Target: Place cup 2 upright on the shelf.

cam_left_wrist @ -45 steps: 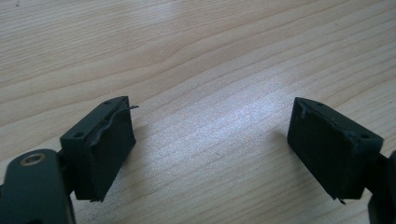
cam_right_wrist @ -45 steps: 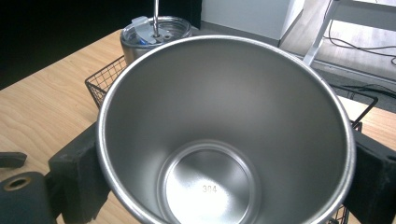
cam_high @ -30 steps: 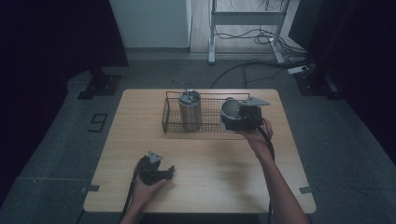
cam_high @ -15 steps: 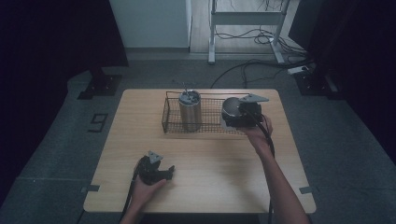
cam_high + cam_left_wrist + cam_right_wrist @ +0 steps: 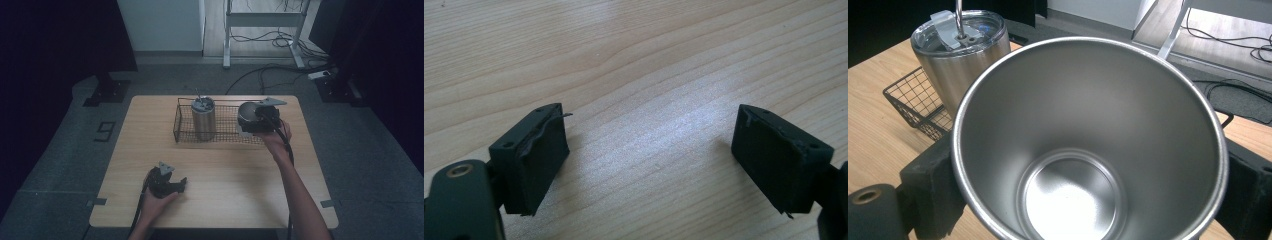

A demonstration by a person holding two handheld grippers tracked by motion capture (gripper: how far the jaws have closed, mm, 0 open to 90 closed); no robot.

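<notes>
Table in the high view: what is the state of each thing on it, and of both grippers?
Tumbler: upright in the basket, lid on.
Cup: empty, no lid, held.
Basket: holds the tumbler.
Left gripper: fingers open, nothing between.
Right gripper: fingers shut on the cup.

From the right gripper view I look straight into an open steel cup (image 5: 1088,145), its bright rim wide across the picture and its round base visible at the bottom. My right gripper (image 5: 1088,200) has a black fingers (image 5: 930,185) pad pressed against each side of the cup wall, so the cup is clamped between them. Behind it, at upper left, a second steel tumbler (image 5: 960,55) with a clear lid and a metal straw stands upright in a wire basket (image 5: 915,102) on the wooden desk (image 5: 873,125); grey floor and cables lie beyond.
</notes>
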